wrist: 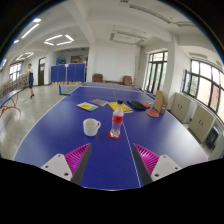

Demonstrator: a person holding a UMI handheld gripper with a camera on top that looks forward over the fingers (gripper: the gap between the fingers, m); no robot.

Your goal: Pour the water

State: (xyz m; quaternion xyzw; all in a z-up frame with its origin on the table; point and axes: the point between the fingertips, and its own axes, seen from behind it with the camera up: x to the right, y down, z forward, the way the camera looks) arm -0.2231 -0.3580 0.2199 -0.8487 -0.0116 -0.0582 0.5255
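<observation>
A clear water bottle (117, 122) with a red cap and red label stands upright on the blue table-tennis table (60, 125), just beyond my fingers. A white mug (91, 127) stands just left of the bottle, handle toward it. My gripper (112, 158) is open and empty, its magenta pads (78, 155) spread wide over the table, with both the bottle and mug ahead of the gap between them.
Yellow sheets and small items (120, 105) lie farther back on the table, with an orange object (153, 112) at its right side. More blue tables (68, 72) stand at the back of the hall. A person (30, 78) stands far left. Windows line the right wall.
</observation>
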